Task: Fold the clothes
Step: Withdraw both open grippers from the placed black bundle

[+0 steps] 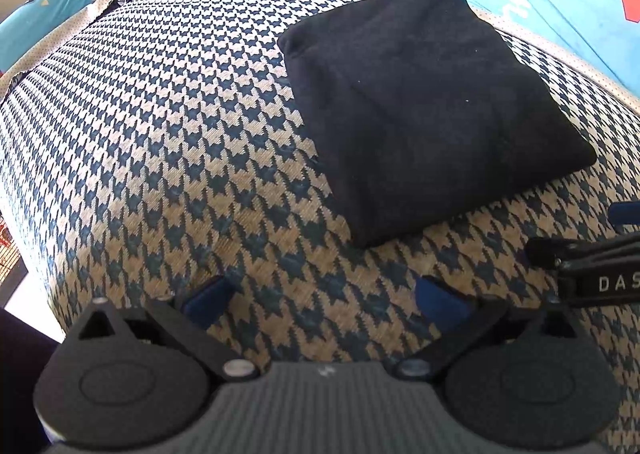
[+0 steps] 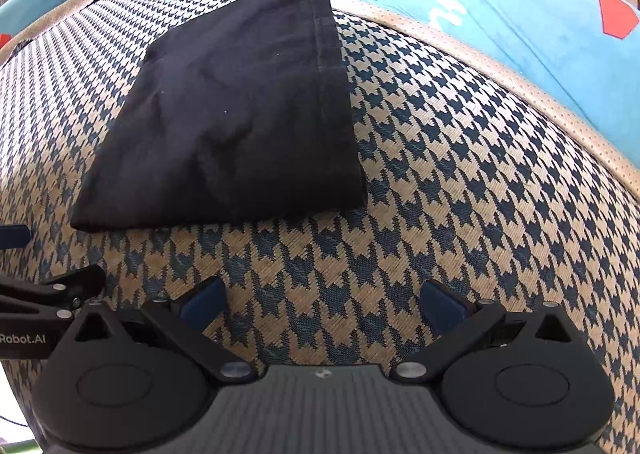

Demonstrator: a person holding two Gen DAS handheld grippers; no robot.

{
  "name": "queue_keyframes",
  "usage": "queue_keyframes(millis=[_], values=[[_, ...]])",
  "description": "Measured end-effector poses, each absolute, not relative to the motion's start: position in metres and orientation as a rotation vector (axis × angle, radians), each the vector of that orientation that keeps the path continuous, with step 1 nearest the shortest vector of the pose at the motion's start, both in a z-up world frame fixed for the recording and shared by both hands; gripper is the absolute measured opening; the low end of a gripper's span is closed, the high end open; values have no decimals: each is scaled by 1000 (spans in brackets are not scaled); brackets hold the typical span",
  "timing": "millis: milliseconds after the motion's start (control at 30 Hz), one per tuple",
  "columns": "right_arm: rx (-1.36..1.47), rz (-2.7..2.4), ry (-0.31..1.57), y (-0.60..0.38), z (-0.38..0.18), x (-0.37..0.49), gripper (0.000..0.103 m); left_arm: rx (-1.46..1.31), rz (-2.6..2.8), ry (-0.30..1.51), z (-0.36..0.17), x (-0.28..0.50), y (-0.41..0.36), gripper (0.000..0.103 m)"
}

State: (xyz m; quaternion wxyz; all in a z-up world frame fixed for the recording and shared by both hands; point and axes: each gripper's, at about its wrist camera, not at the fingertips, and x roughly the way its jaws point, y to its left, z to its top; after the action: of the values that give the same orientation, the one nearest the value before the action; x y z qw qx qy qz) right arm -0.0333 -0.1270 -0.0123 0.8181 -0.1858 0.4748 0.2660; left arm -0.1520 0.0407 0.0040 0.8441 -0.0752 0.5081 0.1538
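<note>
Lying folded on the houndstooth cushion (image 1: 168, 142), the black garment (image 1: 424, 110) sits at one o'clock of the left tongs (image 1: 324, 300) and eleven o'clock of the right tongs (image 2: 322, 300) — both spread wide, empty, bare cushion between them — hemmed edge (image 2: 330, 66) facing open fabric.

Black garment (image 1: 424, 110) folded into compact rectangle, lying flat on houndstooth cover (image 1: 168, 126), stitched hem along 1 edge.

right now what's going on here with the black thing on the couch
A black garment lies folded into a compact bundle on the houndstooth cushion. Neither handheld gripper is touching it: the left gripper and the right gripper are both open and hover over bare cushion just short of it. The folding looks mostly done.
</note>
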Motion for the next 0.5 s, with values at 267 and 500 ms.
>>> queue_keyframes(millis=[267, 500], values=[[-413, 580, 1058, -121, -9, -30, 103, -153, 323, 1069, 3, -153, 40, 103], [-395, 580, 1045, -130, -11, -35, 103, -151, 327, 1061, 1, -154, 39, 103]])
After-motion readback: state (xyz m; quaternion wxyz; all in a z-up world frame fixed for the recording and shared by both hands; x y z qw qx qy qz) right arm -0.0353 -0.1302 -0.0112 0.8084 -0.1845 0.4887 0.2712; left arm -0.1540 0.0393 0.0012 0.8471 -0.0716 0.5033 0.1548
